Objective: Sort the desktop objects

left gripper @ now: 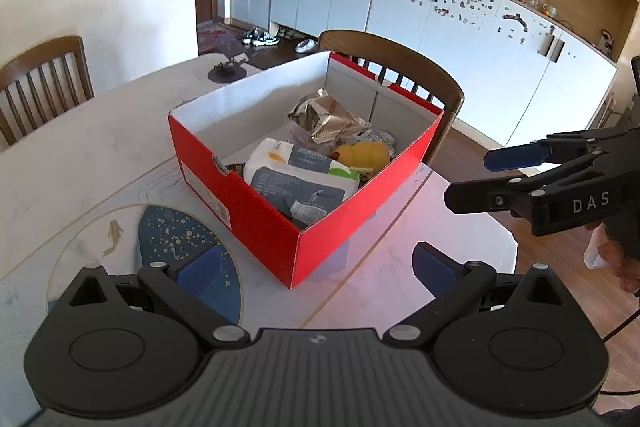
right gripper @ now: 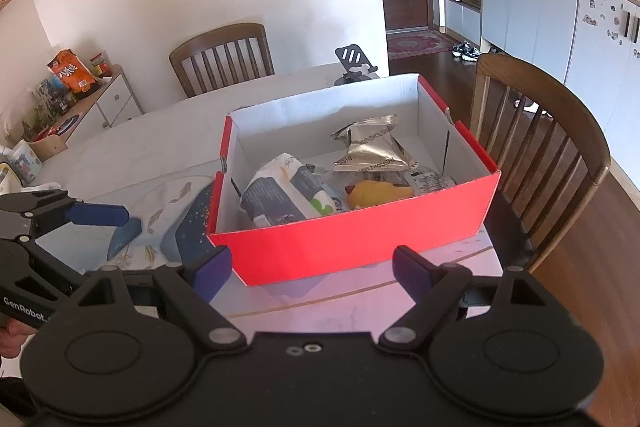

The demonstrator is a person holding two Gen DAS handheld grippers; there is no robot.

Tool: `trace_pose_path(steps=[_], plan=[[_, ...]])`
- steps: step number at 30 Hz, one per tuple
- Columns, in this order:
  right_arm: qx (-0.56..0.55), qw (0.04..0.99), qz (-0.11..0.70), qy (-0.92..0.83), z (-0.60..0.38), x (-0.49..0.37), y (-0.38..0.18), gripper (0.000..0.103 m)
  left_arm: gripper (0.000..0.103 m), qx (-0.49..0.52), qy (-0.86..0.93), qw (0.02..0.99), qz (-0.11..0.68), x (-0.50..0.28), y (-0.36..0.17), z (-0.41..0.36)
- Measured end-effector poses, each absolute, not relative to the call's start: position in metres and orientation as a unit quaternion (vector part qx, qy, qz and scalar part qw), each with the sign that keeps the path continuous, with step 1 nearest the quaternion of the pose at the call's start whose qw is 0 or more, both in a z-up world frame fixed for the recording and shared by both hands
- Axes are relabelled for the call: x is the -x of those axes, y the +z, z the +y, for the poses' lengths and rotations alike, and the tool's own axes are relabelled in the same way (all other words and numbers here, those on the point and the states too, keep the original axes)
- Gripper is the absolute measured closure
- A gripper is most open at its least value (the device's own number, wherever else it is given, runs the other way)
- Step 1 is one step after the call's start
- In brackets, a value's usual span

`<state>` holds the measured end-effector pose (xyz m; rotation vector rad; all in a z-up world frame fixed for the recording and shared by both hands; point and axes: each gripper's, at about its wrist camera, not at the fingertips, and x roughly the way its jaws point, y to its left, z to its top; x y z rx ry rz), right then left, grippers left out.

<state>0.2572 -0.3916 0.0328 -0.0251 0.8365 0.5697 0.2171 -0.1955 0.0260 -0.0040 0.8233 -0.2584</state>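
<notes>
Both my tools hang spread and empty over the table's near edge, left tool (left gripper: pixel 316 267) and right tool (right gripper: pixel 312 269). The red box (right gripper: pixel 352 239) before them holds a tissue pack (right gripper: pixel 280 193), a foil packet (right gripper: pixel 372 147) and a yellow toy (right gripper: pixel 376 193).

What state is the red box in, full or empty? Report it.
Partly filled. The red box has no lid on and holds a tissue pack, a gold snack bag and a yellow toy; its back floor is bare.
</notes>
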Motion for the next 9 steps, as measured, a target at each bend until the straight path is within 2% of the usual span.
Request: trace_pose_path(steps=[9], plan=[[0.012, 0.874, 0.402, 0.272, -0.3928, -0.2565, 0.0337, 0.016, 0.001, 0.006, -0.119, 0.911, 0.394, -0.2149, 0.0286, -0.1945]])
